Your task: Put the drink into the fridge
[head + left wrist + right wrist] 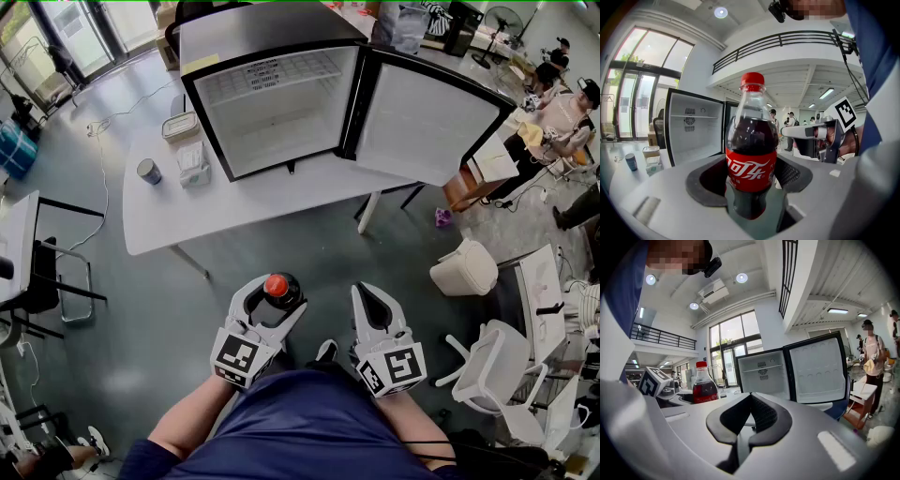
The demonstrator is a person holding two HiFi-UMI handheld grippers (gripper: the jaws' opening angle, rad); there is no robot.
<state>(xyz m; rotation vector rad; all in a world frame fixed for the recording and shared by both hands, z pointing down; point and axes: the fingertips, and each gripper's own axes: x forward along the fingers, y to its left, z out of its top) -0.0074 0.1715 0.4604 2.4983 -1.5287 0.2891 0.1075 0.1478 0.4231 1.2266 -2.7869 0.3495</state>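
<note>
- A tall hall with a grey floor. A white desk (164,220) carries the fridge (272,112). Its door (427,122) is swung wide to the right, so the empty inside faces the person.
- The bottle (280,287) is not yet in the fridge. It stands upright in the left tongs (275,300), low by the person's body and well apart from the desk.
- The left tongs pinch it around the belly at the red label, cap up, likely so it can be set down standing.
- The right tongs (367,294) are pressed together on nothing, just beside the left. With the door already open, they seem to have no job at present.
- Only the head view shows the gap to the desk, and a cup (148,171) left of the fridge.
- The left gripper view shows the label and the pads' hold on the bottle.
- The right gripper view shows its own tips meeting.
</note>
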